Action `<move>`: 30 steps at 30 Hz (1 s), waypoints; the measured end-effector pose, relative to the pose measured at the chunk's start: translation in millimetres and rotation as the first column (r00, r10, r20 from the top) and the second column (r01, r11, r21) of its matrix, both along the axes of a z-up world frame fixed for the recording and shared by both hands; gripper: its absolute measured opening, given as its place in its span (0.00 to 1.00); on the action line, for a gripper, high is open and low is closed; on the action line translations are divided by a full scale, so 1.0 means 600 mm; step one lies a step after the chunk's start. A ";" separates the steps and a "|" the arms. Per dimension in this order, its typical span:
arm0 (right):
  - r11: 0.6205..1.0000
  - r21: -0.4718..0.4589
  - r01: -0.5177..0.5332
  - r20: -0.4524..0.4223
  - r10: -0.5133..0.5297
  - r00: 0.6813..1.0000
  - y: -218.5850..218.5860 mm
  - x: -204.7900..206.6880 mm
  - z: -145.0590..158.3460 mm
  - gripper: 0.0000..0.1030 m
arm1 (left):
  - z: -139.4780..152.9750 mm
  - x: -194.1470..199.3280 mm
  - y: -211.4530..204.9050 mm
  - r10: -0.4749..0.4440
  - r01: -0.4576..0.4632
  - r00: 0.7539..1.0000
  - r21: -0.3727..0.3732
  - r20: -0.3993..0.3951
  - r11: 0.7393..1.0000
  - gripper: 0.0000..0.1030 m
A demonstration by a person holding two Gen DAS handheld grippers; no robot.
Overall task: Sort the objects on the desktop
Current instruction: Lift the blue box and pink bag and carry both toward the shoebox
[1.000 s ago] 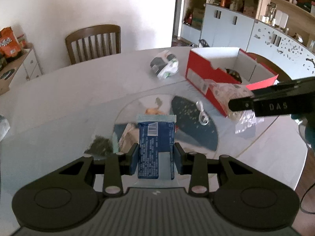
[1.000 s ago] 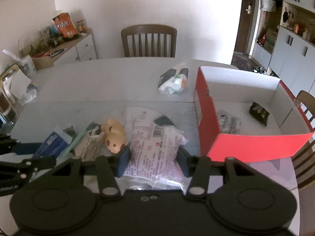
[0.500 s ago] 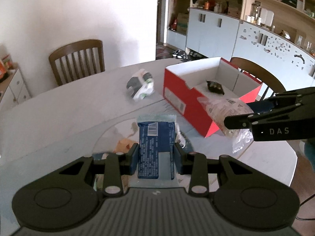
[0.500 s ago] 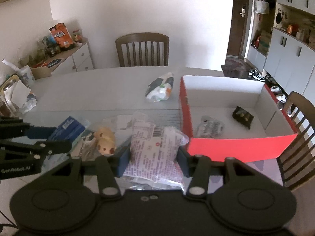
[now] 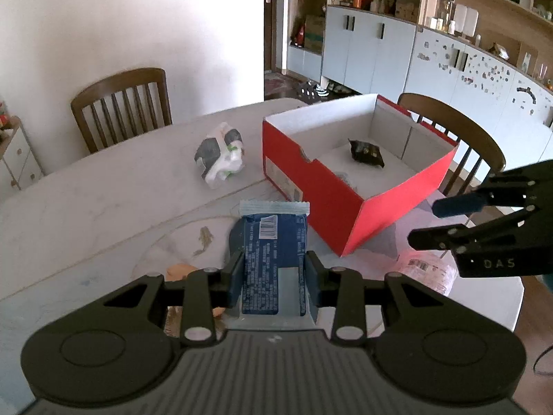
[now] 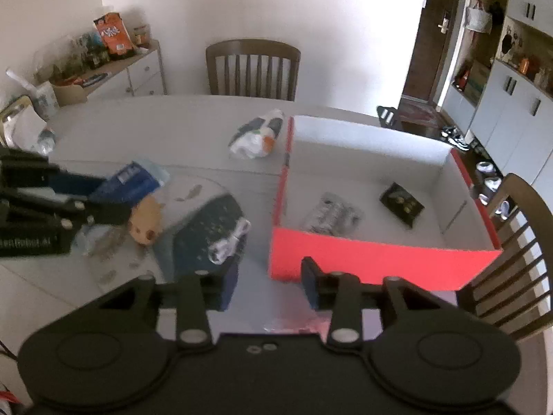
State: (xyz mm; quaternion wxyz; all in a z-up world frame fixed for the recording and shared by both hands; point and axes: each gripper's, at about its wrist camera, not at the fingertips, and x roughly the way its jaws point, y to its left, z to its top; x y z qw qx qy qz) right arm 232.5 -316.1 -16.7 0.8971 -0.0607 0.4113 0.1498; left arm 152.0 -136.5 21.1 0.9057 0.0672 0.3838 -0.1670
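Pinched in left claw (image 5: 273, 269): blue packet (image 5: 269, 238), above counter (image 5: 103, 200), short of red box (image 5: 328, 207). Best carried over near wall, released well inside. Right claw (image 6: 269, 283): spread, empty, just narrowed; pink packet (image 5: 428, 271) beneath.

Wooden chair (image 5: 121, 103) behind table; cabinets (image 5: 373, 55) w/ shelves at right.

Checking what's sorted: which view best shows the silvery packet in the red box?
The right wrist view: it looks into the red box, showing the whole silvery packet. The left wrist view shows only a grey sliver behind the near wall.
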 end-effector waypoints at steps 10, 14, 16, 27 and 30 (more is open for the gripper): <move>0.993 -0.001 0.117 -0.086 -0.116 0.990 -0.062 -0.009 -0.064 0.50 | -0.032 0.014 -0.010 -0.022 0.022 0.999 -0.007 -0.045 1.000 0.34; 0.992 0.009 0.124 -0.115 -0.122 0.986 -0.073 -0.009 -0.097 0.64 | -0.035 0.014 -0.010 -0.033 0.033 0.998 0.006 -0.051 0.999 0.34; 0.994 0.011 0.105 -0.116 -0.103 0.988 -0.075 -0.009 -0.110 0.70 | -0.038 0.013 -0.007 -0.030 0.031 0.998 0.009 -0.056 0.999 0.34; 1.000 -0.028 0.000 -0.182 -0.005 0.983 -0.060 0.013 -0.148 0.76 | -0.047 0.014 -0.001 -0.007 0.007 0.997 0.006 -0.075 1.000 0.34; 0.998 -0.057 -0.036 -0.197 0.024 0.980 -0.051 0.011 -0.156 0.76 | -0.048 0.016 -0.002 -0.006 0.006 0.997 0.004 -0.077 1.000 0.34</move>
